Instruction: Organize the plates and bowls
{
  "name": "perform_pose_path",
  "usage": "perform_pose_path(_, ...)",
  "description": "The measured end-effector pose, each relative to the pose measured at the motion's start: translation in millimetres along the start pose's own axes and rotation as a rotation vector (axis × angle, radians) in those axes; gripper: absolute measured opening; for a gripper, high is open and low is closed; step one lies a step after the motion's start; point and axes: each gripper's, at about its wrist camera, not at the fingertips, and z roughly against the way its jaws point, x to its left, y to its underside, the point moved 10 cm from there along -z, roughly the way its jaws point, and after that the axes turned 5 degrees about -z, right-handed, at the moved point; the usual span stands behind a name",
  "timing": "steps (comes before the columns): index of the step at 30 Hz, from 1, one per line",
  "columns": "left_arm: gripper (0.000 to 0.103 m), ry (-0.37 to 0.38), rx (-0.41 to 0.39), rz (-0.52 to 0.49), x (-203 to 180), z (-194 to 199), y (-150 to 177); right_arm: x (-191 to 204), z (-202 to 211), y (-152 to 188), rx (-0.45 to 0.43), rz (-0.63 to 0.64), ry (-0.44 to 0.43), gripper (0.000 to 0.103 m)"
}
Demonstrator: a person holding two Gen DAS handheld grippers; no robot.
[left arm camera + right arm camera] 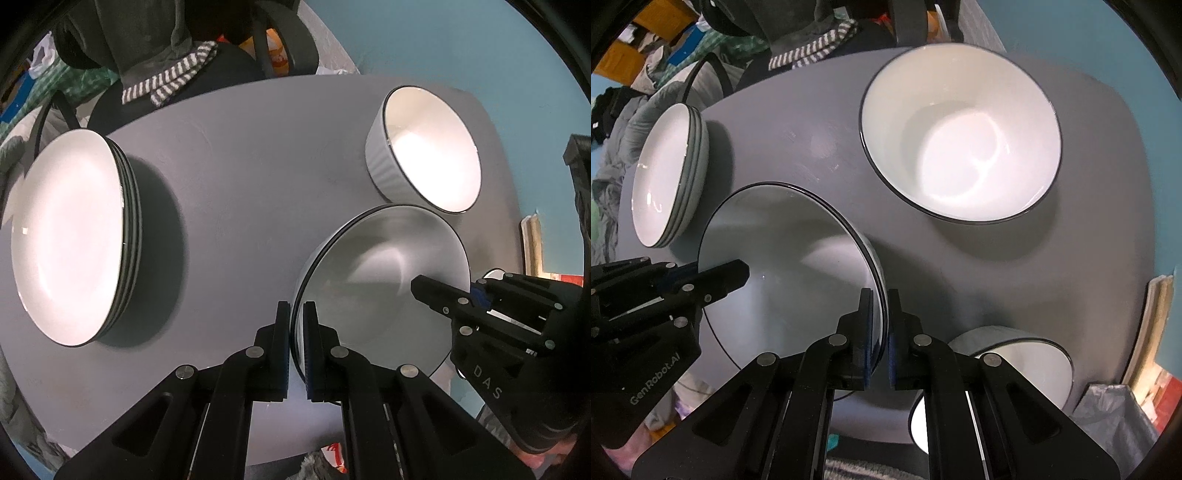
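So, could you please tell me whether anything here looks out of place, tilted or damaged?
No damage or spill shows. The one oddity is the near bowl: both the left tongs and right tongs pinch its rim on opposite sides. The plate stack and the far bowl sit flat on the grey table.

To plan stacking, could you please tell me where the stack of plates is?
The stack of plates sits at the table's far left in both views, left of the bowl both hand-held grippers clamp.
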Motion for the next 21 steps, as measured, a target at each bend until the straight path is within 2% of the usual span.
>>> perform_pose_path(13, 0.006, -0.009, -0.08, -0.049, -17.5, 51.4, -14.2, 0.1, 41.8, -4.3, -0.033, -0.02, -0.011, 0.006)
perform_pose_path(21, 0.006, -0.005, -0.097, -0.064, -32.5, 66.1, -32.3, -13.3, 62.6, -15.1, -0.052, -0.041, -0.019, 0.006)
